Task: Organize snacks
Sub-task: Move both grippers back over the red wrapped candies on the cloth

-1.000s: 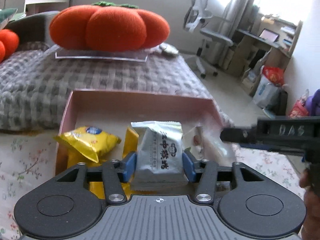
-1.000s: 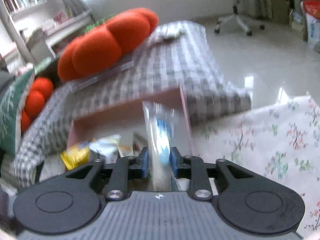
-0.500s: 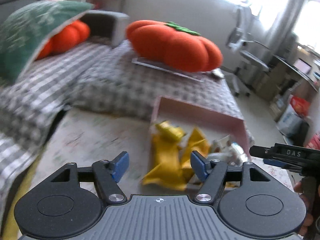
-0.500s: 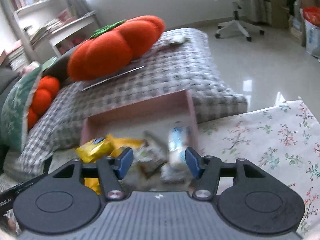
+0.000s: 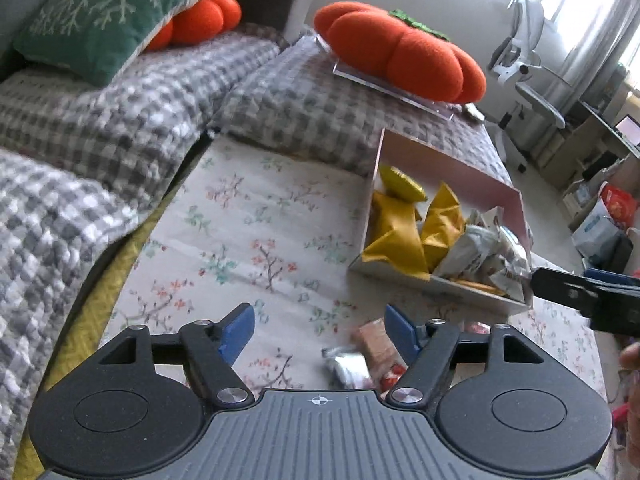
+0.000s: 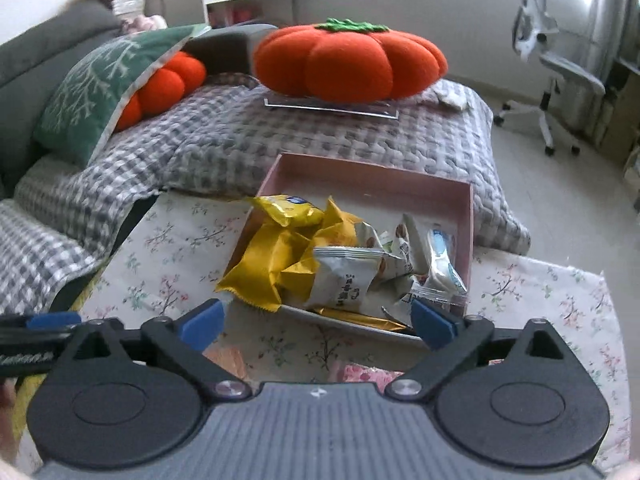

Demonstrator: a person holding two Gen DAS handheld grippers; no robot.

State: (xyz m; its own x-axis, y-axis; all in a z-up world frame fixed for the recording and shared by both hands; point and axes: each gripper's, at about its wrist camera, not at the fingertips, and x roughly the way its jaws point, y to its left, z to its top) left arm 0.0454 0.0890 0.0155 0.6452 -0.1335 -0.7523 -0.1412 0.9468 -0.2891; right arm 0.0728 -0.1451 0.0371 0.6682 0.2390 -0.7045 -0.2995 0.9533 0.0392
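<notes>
A pink box [image 6: 372,174] on the floral tablecloth [image 6: 168,264] holds several snack packets: yellow ones [image 6: 276,256] at the left, a white packet [image 6: 344,280] and a blue-and-white one [image 6: 442,264] at the right. The box also shows in the left wrist view [image 5: 448,156]. My right gripper [image 6: 316,322] is open and empty, just short of the box's near edge. My left gripper [image 5: 320,330] is open and empty above the cloth, left of the box. Loose snacks, a pinkish packet [image 5: 376,346] and a silver wrapper [image 5: 348,366], lie on the cloth between its fingers.
A grey checked sofa [image 5: 132,92] borders the table at the left and far side, with orange pumpkin cushions [image 6: 348,64] and a green pillow [image 5: 112,16]. An office chair [image 6: 560,64] and a desk stand at the far right.
Both grippers have let go of their packets into the box, opened, and drawn back. My left gripper has swung left and now points over the cloth and loose snacks.
</notes>
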